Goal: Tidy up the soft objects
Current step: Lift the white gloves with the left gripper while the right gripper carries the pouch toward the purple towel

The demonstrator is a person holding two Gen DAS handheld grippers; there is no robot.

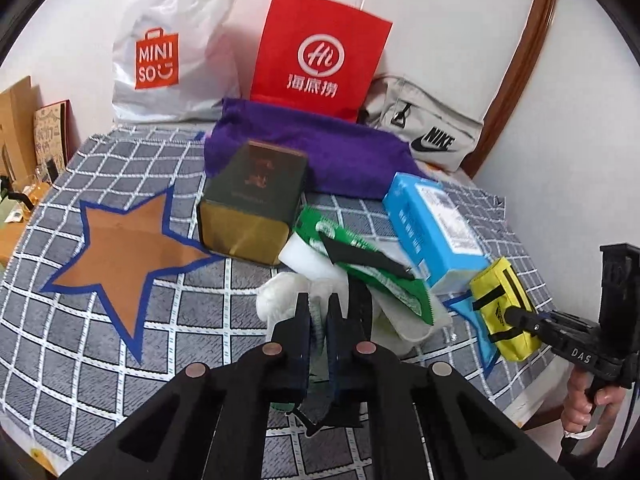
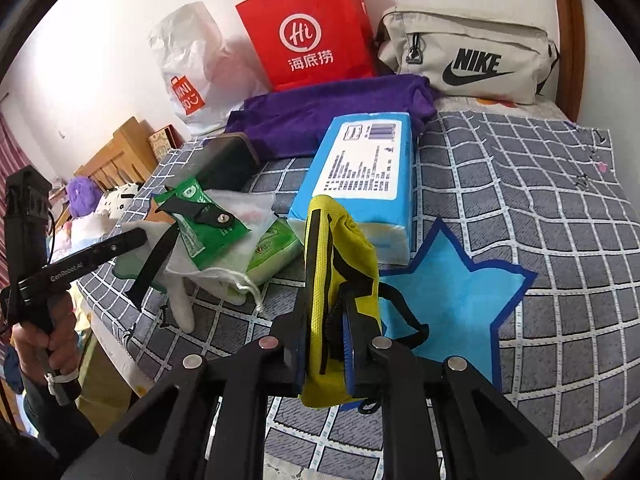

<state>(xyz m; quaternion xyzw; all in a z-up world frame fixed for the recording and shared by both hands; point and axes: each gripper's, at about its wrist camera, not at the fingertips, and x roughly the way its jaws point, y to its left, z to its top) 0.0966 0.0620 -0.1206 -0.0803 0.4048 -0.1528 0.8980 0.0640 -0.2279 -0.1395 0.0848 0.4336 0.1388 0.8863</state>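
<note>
Right tongs (image 2: 320, 344) around yellow pouch (image 2: 336, 264)

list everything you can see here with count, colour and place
yellow pouch: 1, yellow and black, in the right gripper
white cloth: 1, white, in the left gripper
green packet: 1, green, mid pile
tissue pack: 1, blue, beside the pile
purple towel: 1, purple, behind
box: 1, dark green and gold, by the brown star
red bag: 1, red, at the wall
left gripper: 1, black, shut
right gripper: 1, black, shut
</note>
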